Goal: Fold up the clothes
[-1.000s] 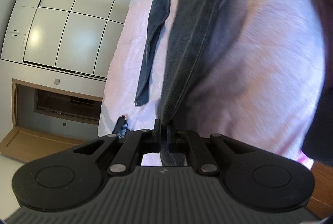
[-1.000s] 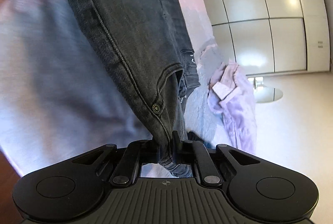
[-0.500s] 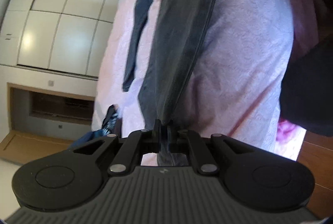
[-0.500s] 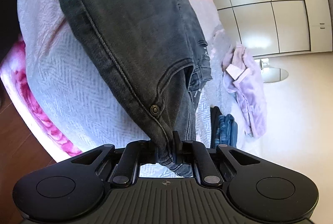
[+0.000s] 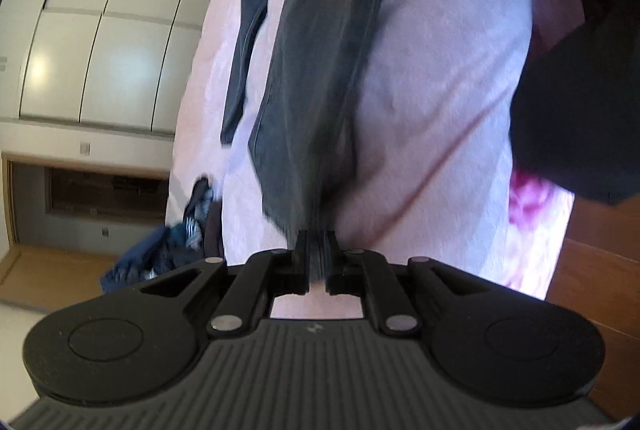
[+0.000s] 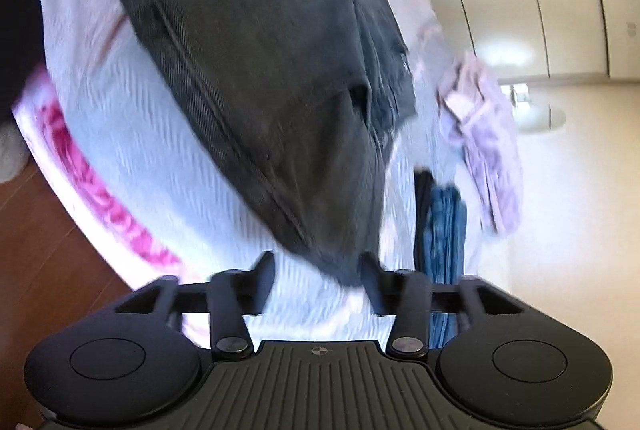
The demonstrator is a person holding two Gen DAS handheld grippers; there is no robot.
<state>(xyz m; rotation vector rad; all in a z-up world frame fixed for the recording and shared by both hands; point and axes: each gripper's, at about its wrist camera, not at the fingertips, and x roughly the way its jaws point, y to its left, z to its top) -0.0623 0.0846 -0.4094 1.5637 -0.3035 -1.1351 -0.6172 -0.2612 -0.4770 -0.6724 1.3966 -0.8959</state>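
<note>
Dark grey denim jeans (image 5: pixel 320 62) lie stretched across a bed's pale pink textured bedspread (image 5: pixel 440 90). The left gripper (image 5: pixel 318 250) pinches the jeans' hem, its jaws beginning to part. The right gripper (image 6: pixel 318 270) is opening, waistband loose between its spread fingers. Folded blue jeans (image 6: pixel 444 230) sit nearby.

Dark grey jeans (image 5: pixel 320 42), denim with visible seam stitching and a front pocket opening, lie stretched lengthwise across the pale pink bedspread (image 5: pixel 440 70), one leg trailing off to the far side. Folded blue jeans (image 6: pixel 444 222) rest on edge just beside the waist end. Crumpled lilac garment (image 6: pixel 484 134), unfolded, lies in a heap farther along the bed, apart from the grey pair.
</note>
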